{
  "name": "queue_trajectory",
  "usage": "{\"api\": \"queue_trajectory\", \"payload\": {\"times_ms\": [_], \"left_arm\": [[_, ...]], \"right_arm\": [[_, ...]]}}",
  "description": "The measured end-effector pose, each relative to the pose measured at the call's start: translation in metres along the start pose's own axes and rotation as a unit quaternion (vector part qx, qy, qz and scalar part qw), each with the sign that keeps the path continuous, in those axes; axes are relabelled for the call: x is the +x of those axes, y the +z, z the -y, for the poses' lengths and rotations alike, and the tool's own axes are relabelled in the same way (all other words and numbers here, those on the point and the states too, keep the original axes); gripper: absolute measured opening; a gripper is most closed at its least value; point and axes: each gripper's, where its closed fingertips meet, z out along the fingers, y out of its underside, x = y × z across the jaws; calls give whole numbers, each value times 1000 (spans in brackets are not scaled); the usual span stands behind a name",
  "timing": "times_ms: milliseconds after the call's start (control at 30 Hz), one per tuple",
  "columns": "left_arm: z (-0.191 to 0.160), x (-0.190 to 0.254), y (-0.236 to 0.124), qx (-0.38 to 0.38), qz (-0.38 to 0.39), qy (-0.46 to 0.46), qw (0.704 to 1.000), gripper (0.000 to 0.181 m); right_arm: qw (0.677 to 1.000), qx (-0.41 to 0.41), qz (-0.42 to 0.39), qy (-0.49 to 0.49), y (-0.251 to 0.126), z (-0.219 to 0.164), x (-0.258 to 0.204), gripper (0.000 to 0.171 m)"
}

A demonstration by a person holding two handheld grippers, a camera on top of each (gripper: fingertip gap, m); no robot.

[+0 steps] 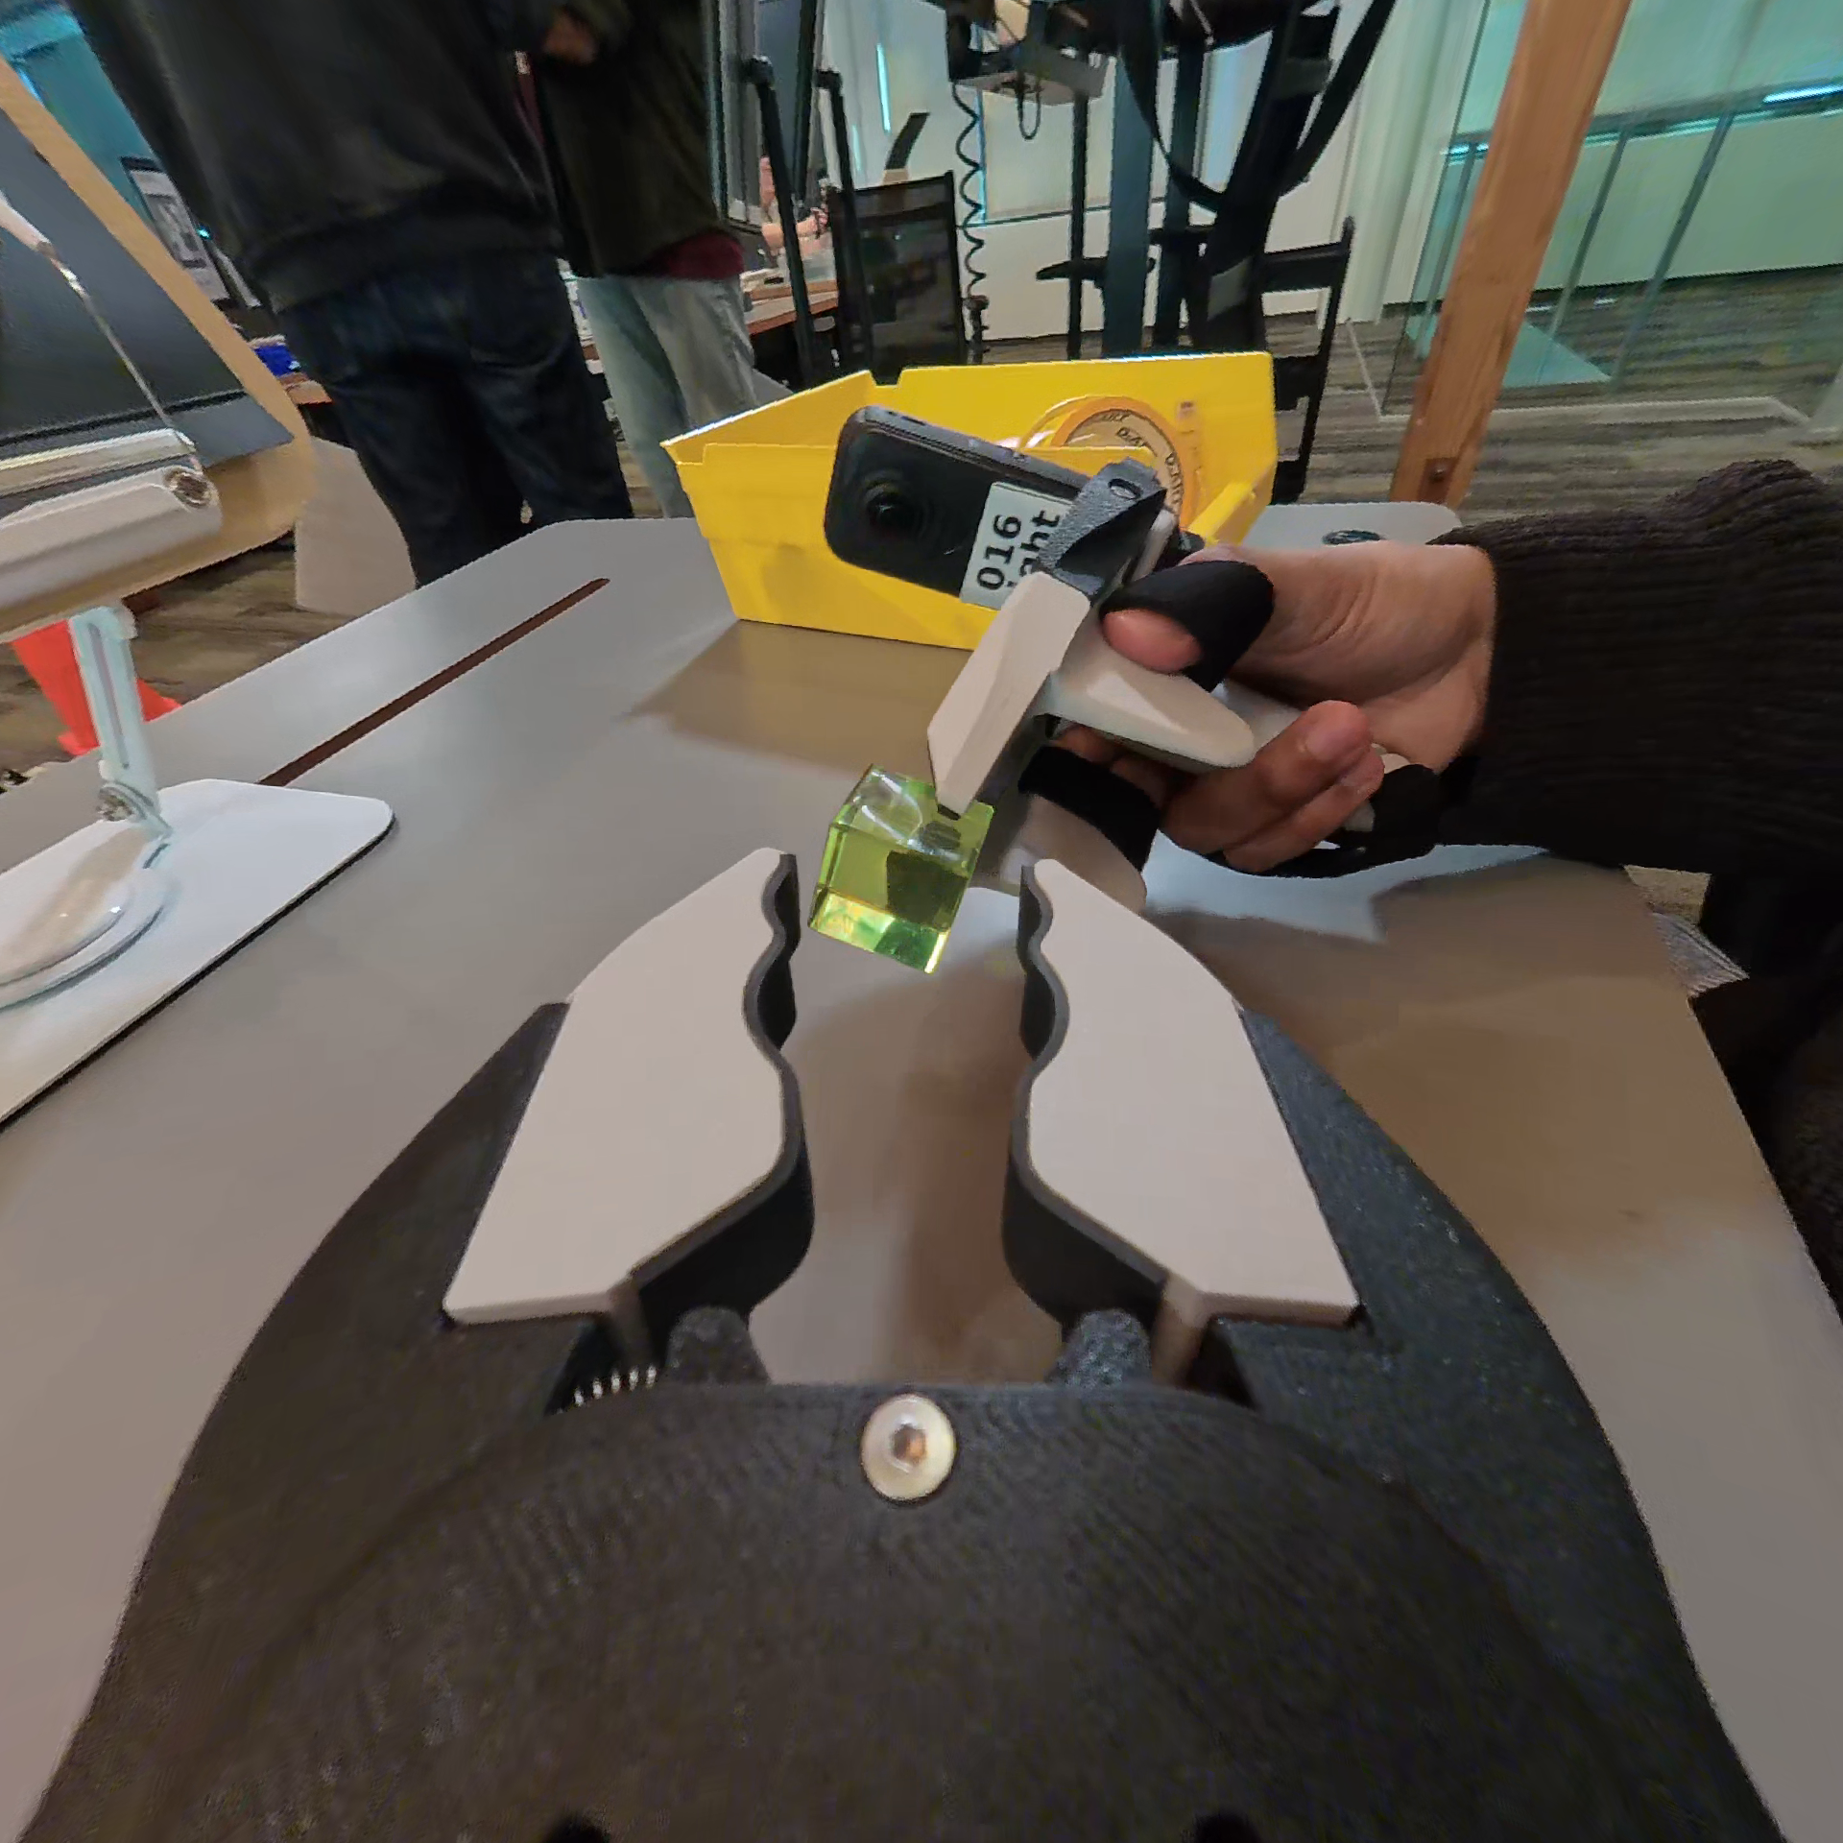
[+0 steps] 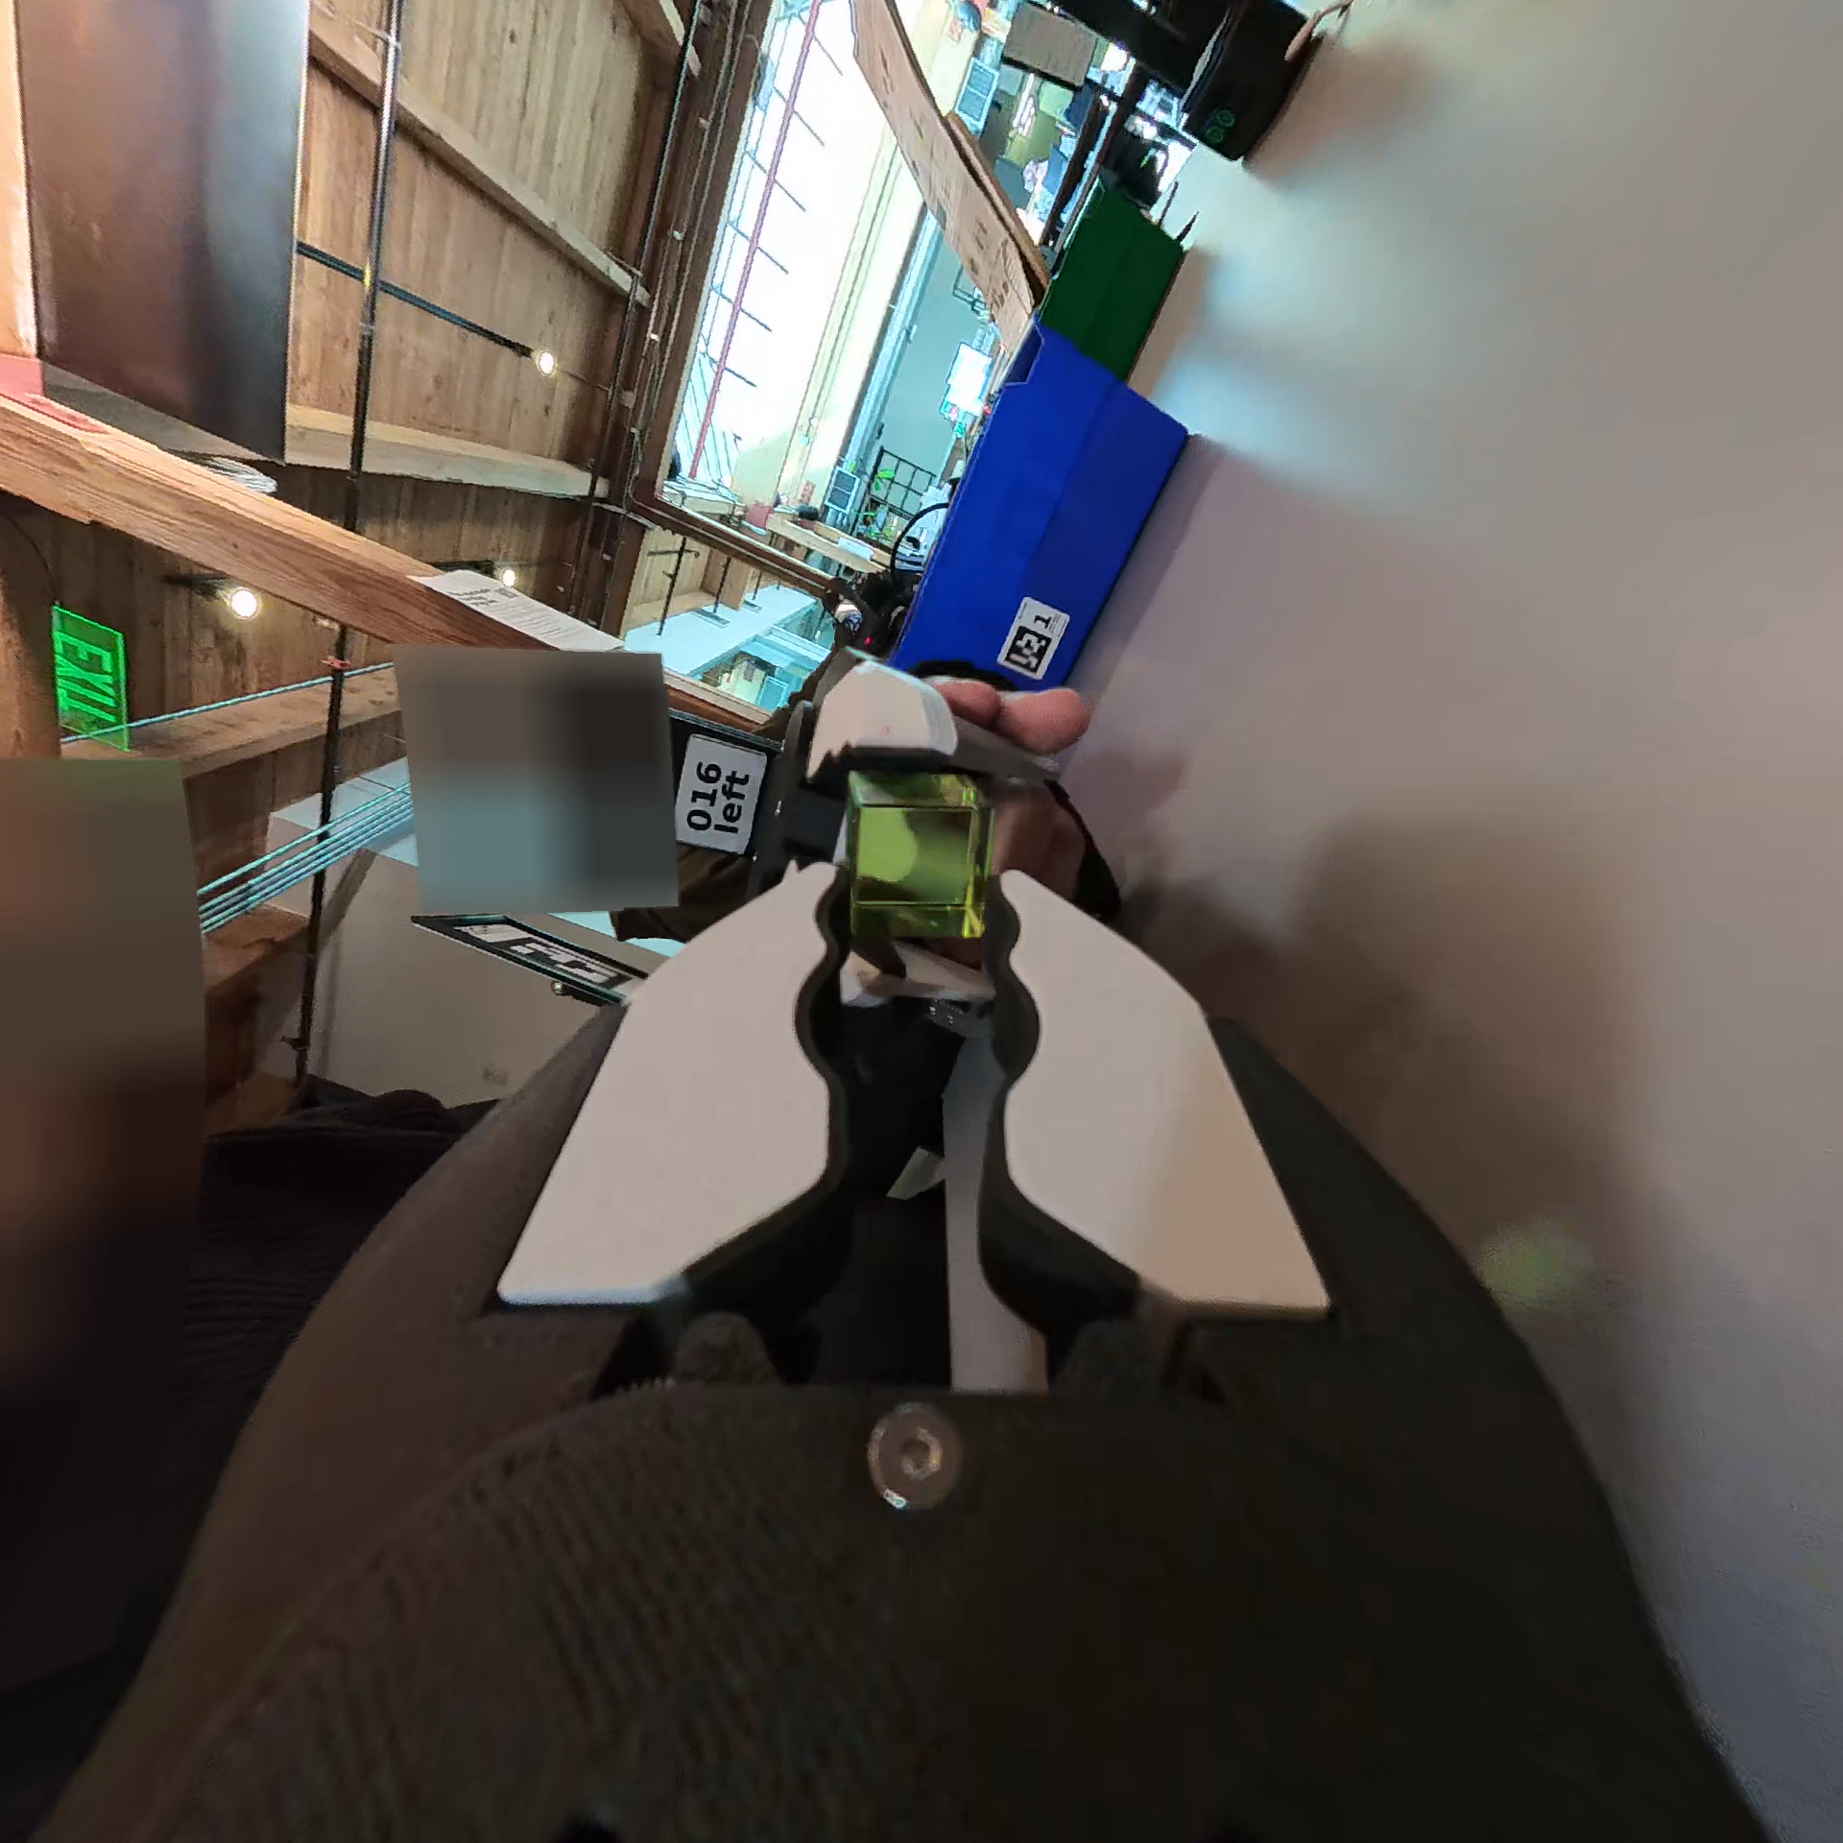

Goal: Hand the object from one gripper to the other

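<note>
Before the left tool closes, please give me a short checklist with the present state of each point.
1. Right tool grips the green cube: ok, shut on its top end.
2. Left tool is open wide enough: ok.
3. Cube lies between the left fingertips: ok, but closer to the left one.
4. Cube is clear of the table: ok, held in the air.
5. Cube is square to the left fingers: not ok, tilted.
6. Cube is deep enough between them: cannot tell.
</note>
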Motion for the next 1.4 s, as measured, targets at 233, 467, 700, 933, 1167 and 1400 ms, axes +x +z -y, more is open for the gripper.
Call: {"api": "queue_trajectory", "payload": {"times_ms": [233,467,700,933,1167,1400], "left_arm": [[3,0,-1,7,6,5,1000,30],[8,-1,-2,9,-2,-14,1000,28],[22,-20,-15,66,-21,-174,982,29],[19,-18,-22,77,-157,-411,894,29],[19,2,-15,58,-211,-437,873,29],[25,3,-19,77,-237,-453,856,28]], "right_arm": [[1000,0,4,2,0,-2,-2,27],[997,29,-2,-78,4,7,-11,51],[969,139,-34,-200,-18,41,-28,73],[892,71,-129,-428,-4,23,-31,60],[874,22,-130,-467,9,6,-27,57],[878,12,-111,-466,13,0,-31,55]]}}
